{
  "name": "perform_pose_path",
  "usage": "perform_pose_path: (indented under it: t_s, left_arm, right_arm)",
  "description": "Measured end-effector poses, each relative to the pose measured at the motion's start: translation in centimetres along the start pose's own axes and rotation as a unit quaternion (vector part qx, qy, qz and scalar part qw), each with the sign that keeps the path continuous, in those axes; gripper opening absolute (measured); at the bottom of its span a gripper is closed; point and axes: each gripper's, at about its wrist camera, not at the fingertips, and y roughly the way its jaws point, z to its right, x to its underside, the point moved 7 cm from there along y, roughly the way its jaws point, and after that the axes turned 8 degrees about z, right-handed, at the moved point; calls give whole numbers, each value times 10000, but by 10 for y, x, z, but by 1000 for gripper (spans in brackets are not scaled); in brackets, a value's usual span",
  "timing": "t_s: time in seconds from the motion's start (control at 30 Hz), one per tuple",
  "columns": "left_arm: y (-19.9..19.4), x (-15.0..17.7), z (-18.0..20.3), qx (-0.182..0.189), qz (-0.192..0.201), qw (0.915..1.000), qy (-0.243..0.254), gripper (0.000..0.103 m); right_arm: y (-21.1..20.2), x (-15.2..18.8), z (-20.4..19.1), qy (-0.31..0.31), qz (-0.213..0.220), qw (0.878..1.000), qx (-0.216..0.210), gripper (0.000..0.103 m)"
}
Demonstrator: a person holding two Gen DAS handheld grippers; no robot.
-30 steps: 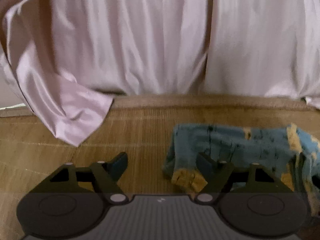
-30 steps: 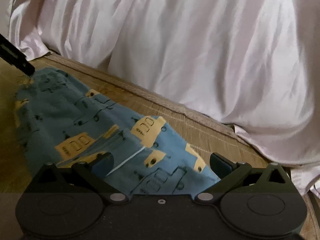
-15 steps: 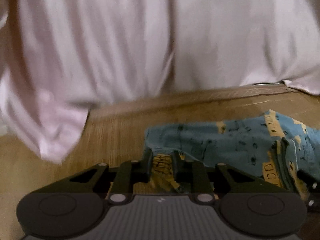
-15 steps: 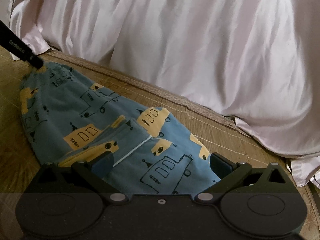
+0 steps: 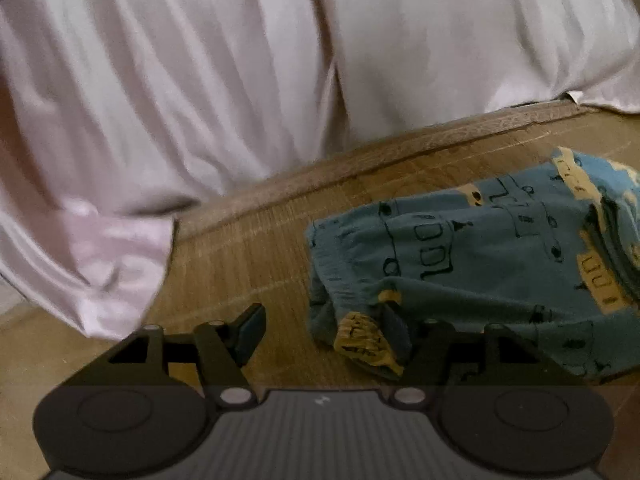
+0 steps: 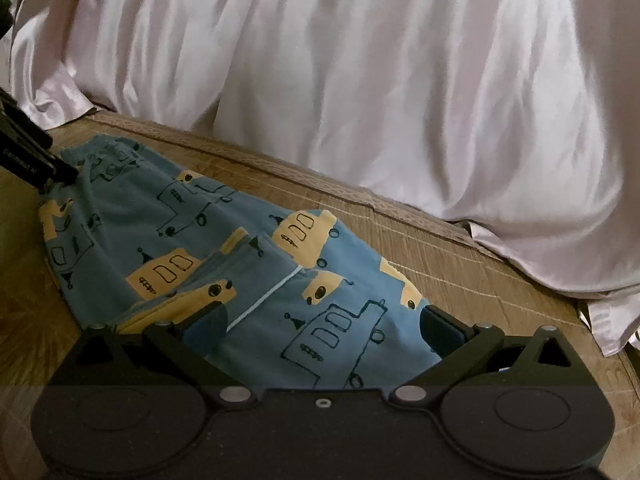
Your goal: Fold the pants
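**Folded pants on mat: position relative to both grippers**

Item: pants (image 6: 224,248), blue with yellow and outlined vehicle print. They lie on a woven straw mat (image 6: 472,276), already doubled into a compact, layered bundle. In the right wrist view the long axis runs from near right to far left, roughly parallel to the mat's far border.

Left end: bunched hem with a yellow patch, seen close in the left wrist view, pants (image 5: 480,272). It lies just ahead of, and to the right of, the left gripper (image 5: 324,332). The jaws stand wide apart and hold nothing; the right finger touches or slightly overlaps the hem, the left finger sits over bare mat (image 5: 240,248).

Right end: lies directly under the right gripper (image 6: 322,326). Jaws spread wide, nothing held; both fingers hover over or rest on the cloth, contact cannot be told.

Nearness: each gripper is at its own end of the bundle. The right one is centred over cloth; the left one is offset to the left of it. The left gripper's dark tip shows at the far left end in the right wrist view.

Judgement: any further fold would turn on the long axis, one end carried toward the other.

Surroundings: pale satin bedding (image 6: 360,80) hangs behind the mat's far edge, apart from the pants.
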Motion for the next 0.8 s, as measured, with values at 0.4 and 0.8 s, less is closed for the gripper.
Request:
perform_pose_path:
  t_s: [0.4,0.8]
  left_arm:
    - [-4,-3,-6,376,-268,9928,-1107,20]
    - [-19,-22,12,167,-1,9986,-494,15]
  right_arm:
    - [-2,3,1,115,4,9999,25,102]
    - [0,-1,-1,-74,-24,10000,12,102]
